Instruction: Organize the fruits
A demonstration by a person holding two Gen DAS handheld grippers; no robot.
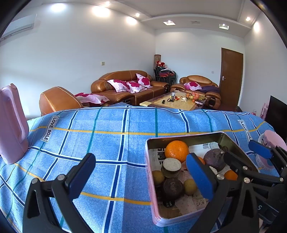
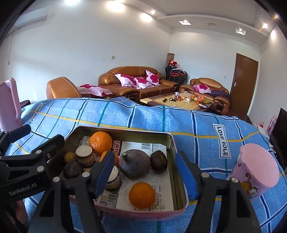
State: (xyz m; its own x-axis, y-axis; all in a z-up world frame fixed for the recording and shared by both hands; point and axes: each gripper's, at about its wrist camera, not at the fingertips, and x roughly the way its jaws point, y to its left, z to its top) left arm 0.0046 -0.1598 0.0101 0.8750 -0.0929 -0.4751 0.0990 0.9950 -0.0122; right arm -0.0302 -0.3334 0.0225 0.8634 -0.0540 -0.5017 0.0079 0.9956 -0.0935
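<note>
While fruit fills tin (image 2: 176, 148) | pink cup (image 2: 258, 168) beside | pink jug (image 1: 11, 123) apart

My two views are bright and evenly lit by recessed ceiling lights (image 1: 101, 11), which bloom into white glare. Shadows inside the tin (image 2: 125, 133) are soft. Fisheye distortion bends the walls and bed edge, dark vignetting fills the corners, and focus stays sharp throughout.
</note>
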